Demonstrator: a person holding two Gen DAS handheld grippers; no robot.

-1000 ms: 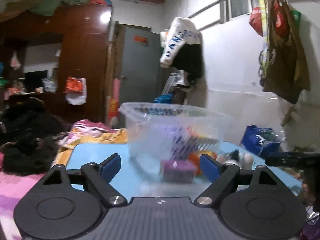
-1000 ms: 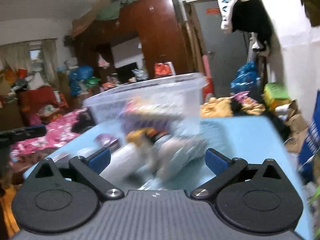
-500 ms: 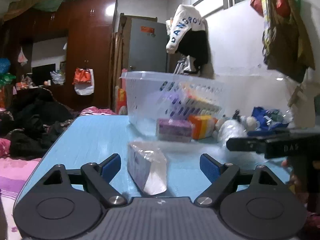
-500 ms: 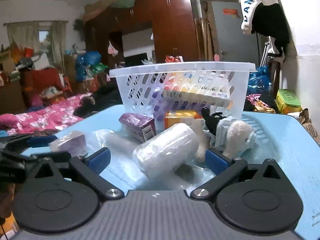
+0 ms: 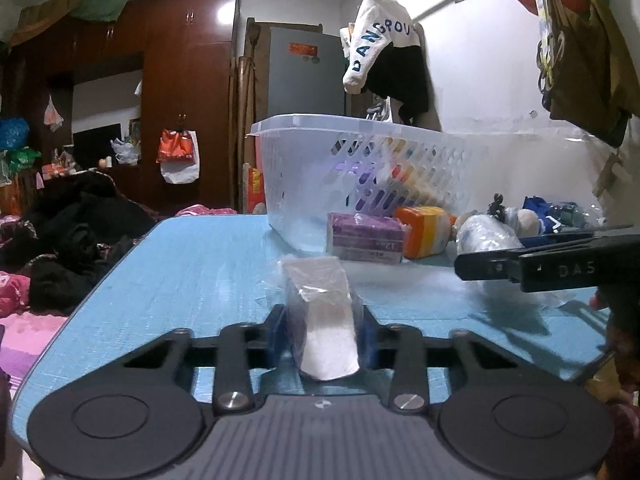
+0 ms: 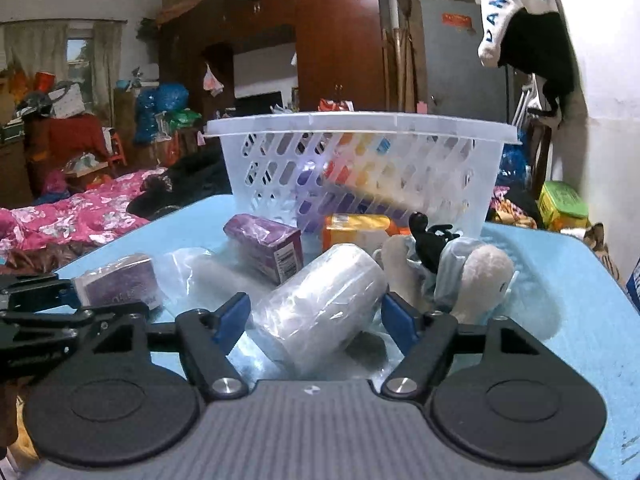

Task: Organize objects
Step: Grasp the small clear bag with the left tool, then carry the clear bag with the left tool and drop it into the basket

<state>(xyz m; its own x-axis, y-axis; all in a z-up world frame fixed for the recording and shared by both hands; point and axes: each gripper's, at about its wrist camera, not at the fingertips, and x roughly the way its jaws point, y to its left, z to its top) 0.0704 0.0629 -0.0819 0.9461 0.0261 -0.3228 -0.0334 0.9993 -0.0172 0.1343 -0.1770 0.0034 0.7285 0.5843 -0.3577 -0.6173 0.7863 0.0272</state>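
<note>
My left gripper (image 5: 324, 330) is shut on a small plastic-wrapped packet (image 5: 322, 320) low over the blue table (image 5: 192, 272); it also shows in the right wrist view (image 6: 116, 288). My right gripper (image 6: 316, 320) has its jaws close around a clear plastic-wrapped roll (image 6: 320, 304); whether the pads touch it is unclear. A white perforated basket (image 6: 360, 160) stands behind, with colourful items inside. In front of it lie a purple box (image 6: 264, 246), an orange pack (image 6: 356, 232) and a soft toy (image 6: 468, 272).
The table's right edge (image 6: 624, 320) is near the toy. A bed with pink cloth (image 6: 72, 216) and dark clothes (image 5: 72, 236) lies left of the table. A wardrobe (image 5: 184, 100) and a door stand behind. Bags hang on the right wall (image 5: 580, 48).
Both grippers came down toward the table. My left gripper has shut on the wrapped packet. My right jaws have narrowed around the clear roll.
</note>
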